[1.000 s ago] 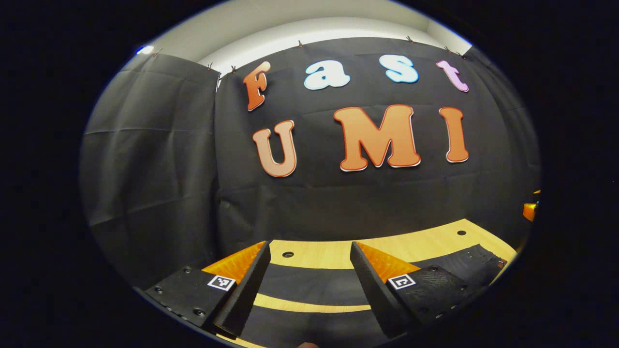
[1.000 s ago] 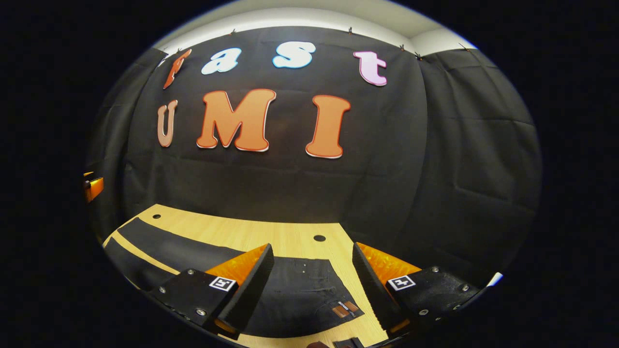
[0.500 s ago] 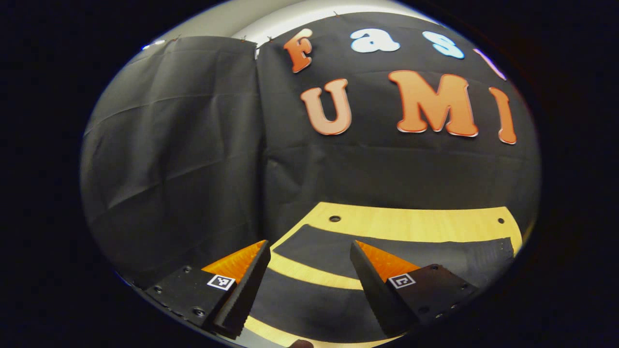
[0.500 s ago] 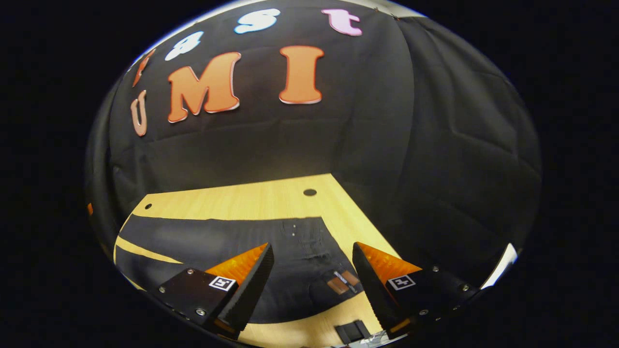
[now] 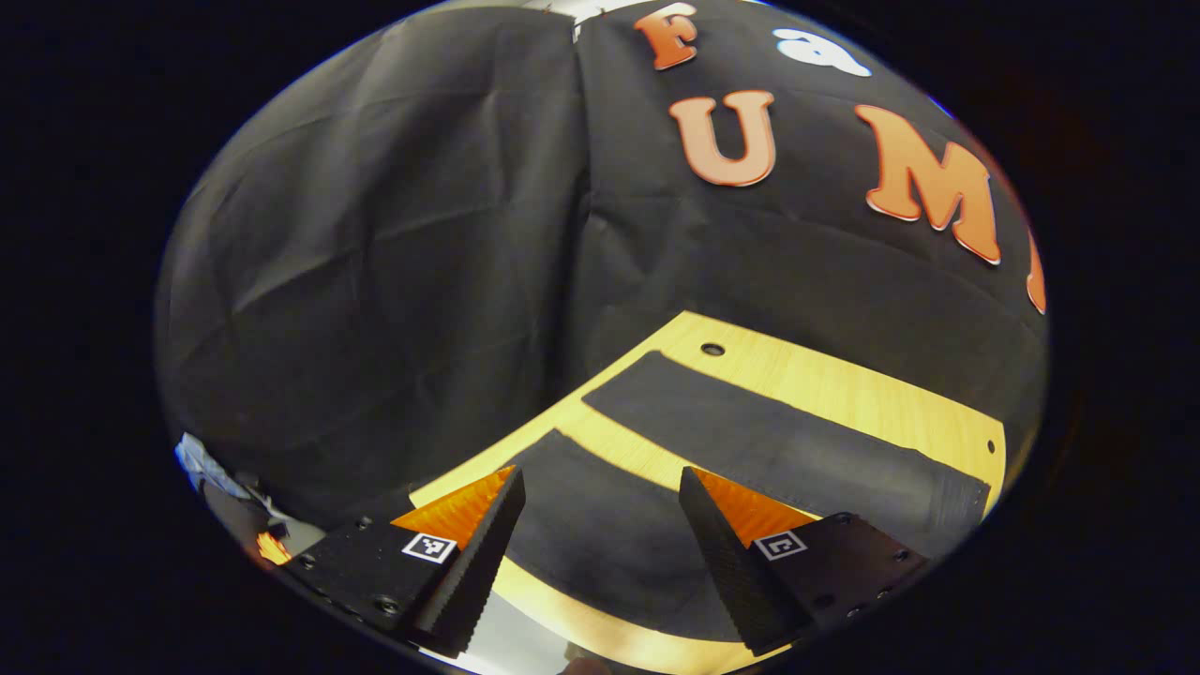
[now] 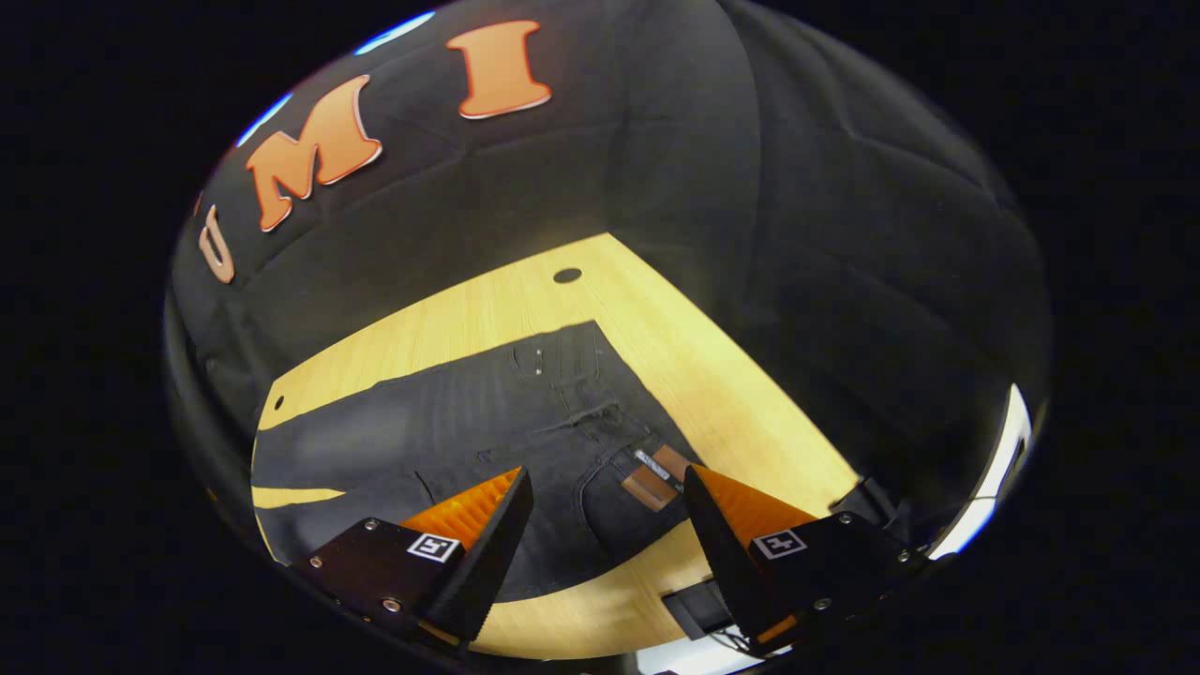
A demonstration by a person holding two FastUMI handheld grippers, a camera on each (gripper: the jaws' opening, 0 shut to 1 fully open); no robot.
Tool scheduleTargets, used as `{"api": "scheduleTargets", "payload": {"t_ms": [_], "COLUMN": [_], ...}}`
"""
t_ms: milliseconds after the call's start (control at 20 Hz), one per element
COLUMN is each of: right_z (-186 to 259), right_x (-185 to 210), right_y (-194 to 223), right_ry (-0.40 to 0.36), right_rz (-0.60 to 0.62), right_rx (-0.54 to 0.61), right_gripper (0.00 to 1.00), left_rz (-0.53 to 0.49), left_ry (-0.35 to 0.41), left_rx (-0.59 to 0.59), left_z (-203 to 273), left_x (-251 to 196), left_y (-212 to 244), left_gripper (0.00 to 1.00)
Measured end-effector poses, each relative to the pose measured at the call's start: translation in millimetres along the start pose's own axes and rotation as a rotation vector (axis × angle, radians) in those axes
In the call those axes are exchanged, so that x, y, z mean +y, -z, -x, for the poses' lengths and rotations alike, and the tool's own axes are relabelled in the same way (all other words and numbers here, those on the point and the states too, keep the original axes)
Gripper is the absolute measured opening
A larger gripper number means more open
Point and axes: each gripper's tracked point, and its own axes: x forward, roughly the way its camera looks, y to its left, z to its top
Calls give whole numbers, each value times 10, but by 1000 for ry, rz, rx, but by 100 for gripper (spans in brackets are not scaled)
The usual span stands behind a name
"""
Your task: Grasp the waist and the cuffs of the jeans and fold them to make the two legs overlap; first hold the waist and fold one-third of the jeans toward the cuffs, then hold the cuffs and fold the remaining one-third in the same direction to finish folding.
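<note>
Dark jeans lie flat on the light wooden table with the two legs spread apart. In the left gripper view the near leg (image 5: 591, 534) runs under my left gripper (image 5: 600, 553), which hangs open above it near the cuff end; the far leg (image 5: 778, 445) lies beyond a strip of bare wood. In the right gripper view the waist (image 6: 572, 412) with a brown patch (image 6: 656, 473) sits just ahead of my right gripper (image 6: 609, 553), which is open and holds nothing.
The wooden table (image 6: 712, 375) has small round holes (image 6: 566, 276) near its far edge and black cloth walls close behind. A small black block (image 6: 698, 607) sits at the table's near edge by the right gripper. Bare wood (image 5: 844, 389) lies beyond the far leg.
Both grippers have tilted downward and moved outward: the left view has swung toward the cuff end of the legs, the right view toward the waist. Both stay open.
</note>
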Motion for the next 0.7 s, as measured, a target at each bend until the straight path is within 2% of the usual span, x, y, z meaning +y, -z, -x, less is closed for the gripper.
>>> {"api": "scheduleTargets", "payload": {"t_ms": [400, 550, 700], "right_z": [-349, -460, -578], "right_x": [-178, -181, -166], "right_y": [541, 596, 630], "right_ry": [80, 85, 83], "right_rz": [-260, -300, -358], "right_rx": [228, 257, 298], "right_gripper": [96, 95, 95], "left_rz": [88, 110, 162], "left_ry": [-66, -53, -51], "left_rx": [272, 350, 461], "left_z": [-730, -896, -1045], "left_x": [262, 313, 379], "left_y": [296, 377, 671], "left_gripper": [100, 99, 99]}}
